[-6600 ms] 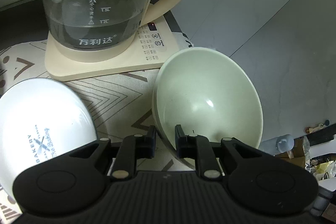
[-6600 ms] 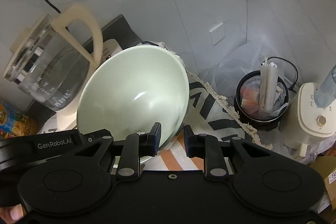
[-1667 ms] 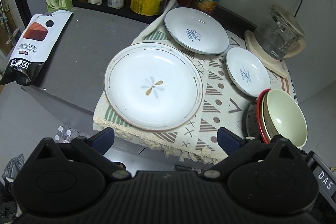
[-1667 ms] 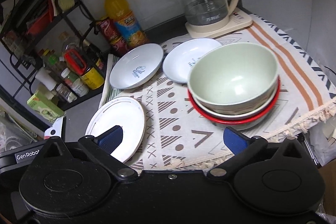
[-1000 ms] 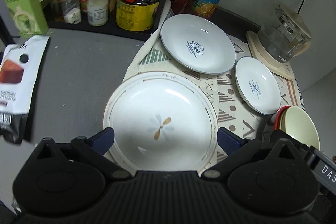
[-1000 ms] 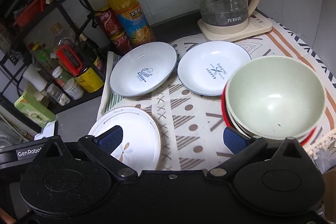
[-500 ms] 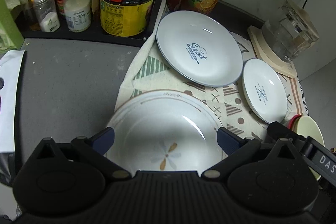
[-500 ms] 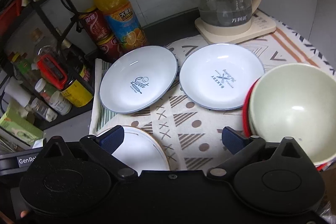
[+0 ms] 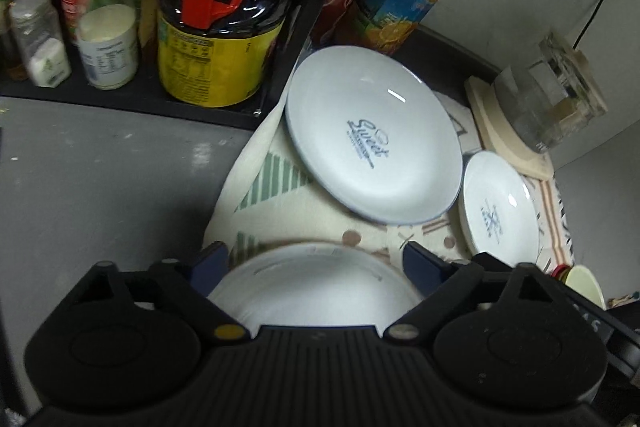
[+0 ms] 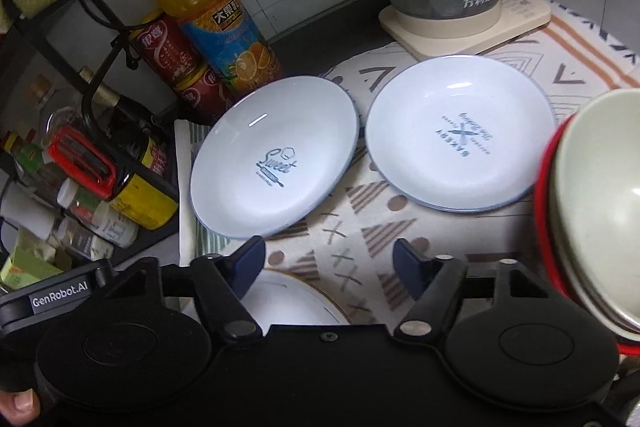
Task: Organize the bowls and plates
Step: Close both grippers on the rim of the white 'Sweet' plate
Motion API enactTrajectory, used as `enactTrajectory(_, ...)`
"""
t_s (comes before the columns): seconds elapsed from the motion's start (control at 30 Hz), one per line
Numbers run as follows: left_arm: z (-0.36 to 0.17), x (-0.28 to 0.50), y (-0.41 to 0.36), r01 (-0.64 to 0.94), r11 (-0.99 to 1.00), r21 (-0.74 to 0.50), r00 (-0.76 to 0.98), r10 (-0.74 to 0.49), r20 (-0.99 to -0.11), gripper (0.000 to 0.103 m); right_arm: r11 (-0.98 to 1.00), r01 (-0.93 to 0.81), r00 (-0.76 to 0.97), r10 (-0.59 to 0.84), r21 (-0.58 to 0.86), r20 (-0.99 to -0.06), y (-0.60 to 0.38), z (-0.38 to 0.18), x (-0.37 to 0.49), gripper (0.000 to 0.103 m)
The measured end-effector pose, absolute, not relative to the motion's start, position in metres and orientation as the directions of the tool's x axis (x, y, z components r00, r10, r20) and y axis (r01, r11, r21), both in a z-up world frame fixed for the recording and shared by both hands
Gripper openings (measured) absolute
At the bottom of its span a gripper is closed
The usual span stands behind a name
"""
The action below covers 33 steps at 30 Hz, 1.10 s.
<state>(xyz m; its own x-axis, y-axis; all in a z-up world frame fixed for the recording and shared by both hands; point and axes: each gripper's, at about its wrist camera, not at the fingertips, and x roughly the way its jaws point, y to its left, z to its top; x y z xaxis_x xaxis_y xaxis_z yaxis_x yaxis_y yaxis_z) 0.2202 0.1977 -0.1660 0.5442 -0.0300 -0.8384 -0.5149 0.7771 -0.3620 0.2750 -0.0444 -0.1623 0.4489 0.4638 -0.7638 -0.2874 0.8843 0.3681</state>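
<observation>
We see our left gripper [image 9: 316, 259] spread, its jaws just closing in, the flower plate's [image 9: 312, 291] far rim between them, untouched. The "Sweet" plate [image 9: 372, 147] lies at 1 o'clock on the cloth [image 9: 272, 203] over the desk. Our right gripper [image 10: 328, 259] is also spread and just closing in on nothing; the "Bakery" plate [image 10: 460, 135] sits at 1 o'clock, the stacked bowls [image 10: 592, 207] at 3.

grey counter [image 9: 100, 163] bears patterned cloth [image 10: 360, 227] (plates on it).
</observation>
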Motion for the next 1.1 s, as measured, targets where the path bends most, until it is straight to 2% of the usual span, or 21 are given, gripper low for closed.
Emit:
enactTrajectory(0.13,-0.177,0.234,0.206,-0.505,0.756,-0.416,0.566,-0.074,-0.821,0.066,0.877,-0.254,0.429,0.48,0.408,-0.765,-0.039,-0.176,0.29,0.052)
enactTrajectory(0.23,-0.187,0.244,0.211,-0.513,0.739,-0.437,0.571,-0.087,-0.817,0.055,0.874,-0.231,0.407,0.486,0.428,-0.773,-0.035,-0.187,0.3,0.044)
enactTrajectory(0.3,-0.192,0.251,0.214,-0.517,0.728,-0.45,0.572,-0.098,-0.815,0.051,0.872,-0.224,0.393,0.49,0.435,-0.778,-0.033,-0.194,0.305,0.039)
enactTrajectory(0.4,-0.199,0.261,0.217,-0.518,0.724,-0.456,0.569,-0.106,-0.815,0.044,0.872,-0.215,0.378,0.49,0.441,-0.785,-0.029,-0.201,0.312,0.036)
enactTrajectory(0.77,-0.214,0.277,0.224,-0.525,0.714,-0.463,0.562,-0.117,-0.819,0.032,0.87,-0.213,0.363,0.493,0.445,-0.791,-0.018,-0.213,0.333,0.032)
enactTrajectory(0.93,-0.219,0.282,0.224,-0.523,0.715,-0.465,0.562,-0.121,-0.818,0.02,0.865,-0.213,0.35,0.501,0.453,-0.791,-0.013,-0.218,0.34,0.022)
enactTrajectory(1.1,-0.223,0.285,0.225,-0.526,0.71,-0.47,0.565,-0.121,-0.816,0.017,0.866,-0.222,0.344,0.5,0.448,-0.795,-0.006,-0.222,0.346,0.017)
